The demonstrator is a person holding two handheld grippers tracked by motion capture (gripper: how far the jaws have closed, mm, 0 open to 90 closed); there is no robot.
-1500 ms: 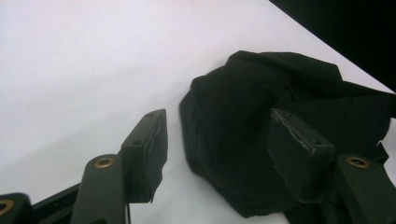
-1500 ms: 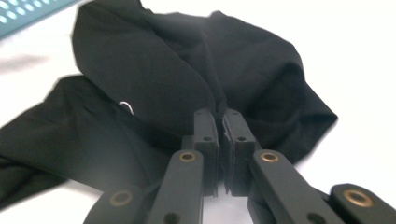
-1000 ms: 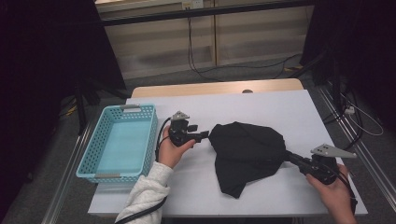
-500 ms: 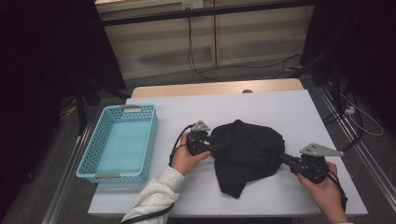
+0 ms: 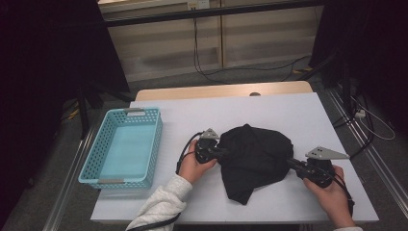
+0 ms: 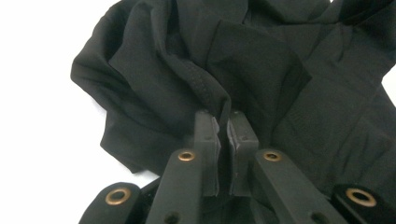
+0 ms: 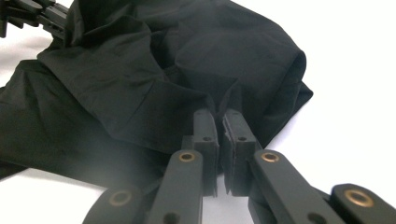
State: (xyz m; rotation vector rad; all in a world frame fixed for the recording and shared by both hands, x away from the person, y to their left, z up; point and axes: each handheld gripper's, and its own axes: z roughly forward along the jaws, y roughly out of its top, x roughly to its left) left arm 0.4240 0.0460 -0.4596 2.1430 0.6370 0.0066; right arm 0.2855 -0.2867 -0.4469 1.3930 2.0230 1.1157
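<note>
Cloth point(image 5: 255, 159), black and crumpled, lies on the white table point(image 5: 298, 115) in the high view, between the left gripper point(image 5: 222, 152) at its left edge and the right gripper point(image 5: 290, 163) at its right edge. Left gripper view: the jaws have just been closing and now pinch a seamed fold between the pads point(image 6: 207, 135), the rest bunched ahead of them. Right gripper view: the jaws are clamped on a fold at their tips, with fabric spreading ahead and to their left.

There are no words, numbers, labels or signs to read in any of the pictures. The crumpled black cloth point(image 5: 257, 159), the light blue plastic basket point(image 5: 91, 166) and the white bench point(image 5: 298, 115) are all plain, with nothing written on them.
</note>
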